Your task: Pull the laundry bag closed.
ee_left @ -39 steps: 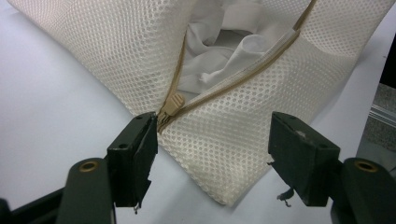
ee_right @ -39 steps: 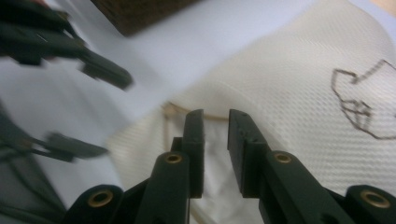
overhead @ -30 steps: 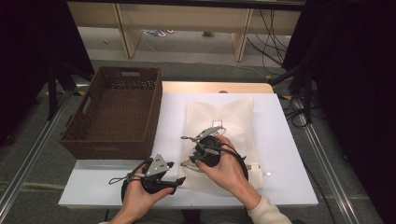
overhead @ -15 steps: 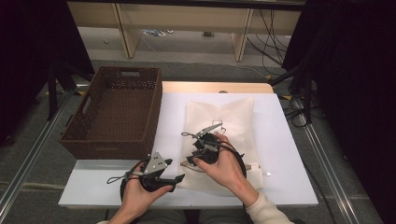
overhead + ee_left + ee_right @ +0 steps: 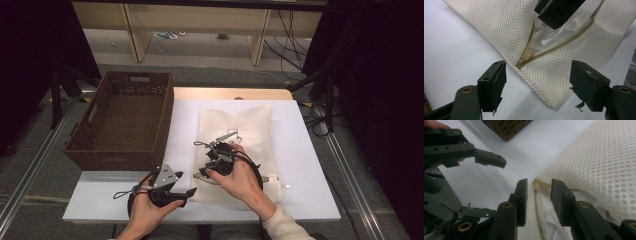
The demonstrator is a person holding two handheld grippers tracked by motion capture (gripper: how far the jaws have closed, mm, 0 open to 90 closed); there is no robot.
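Left gripper (image 5: pixel 187 192) held low at the near edge of the white table (image 5: pixel 300 165), jaws spread wide and gripping nothing, aimed at the near corner of a cream mesh laundry bag (image 5: pixel 240 135). Right gripper (image 5: pixel 204 172) poised over that same corner from the far side, jaws just opened to a half gap and released, nothing pressed between the pads. Seen along its jaws in the right gripper view, the bag's zipper tape (image 5: pixel 537 195) passing between the two black fingers (image 5: pixel 521 195) without touching either.

Mesh bag (image 5: pixel 499 30) flat on the table's middle, long axis running from the near edge toward the far edge, zippered end pointing at the person. Zipper partly open at that end, tan pull tab (image 5: pixel 528 53) lying at the apex of the gap, white cloth (image 5: pixel 549 37) visible inside. Tab sitting ahead of the left gripper's jaws, well apart from both pads.

Brown wicker basket (image 5: pixel 125 120) standing at the table's left edge, overhanging the far left corner, its long axis parallel to the bag's.
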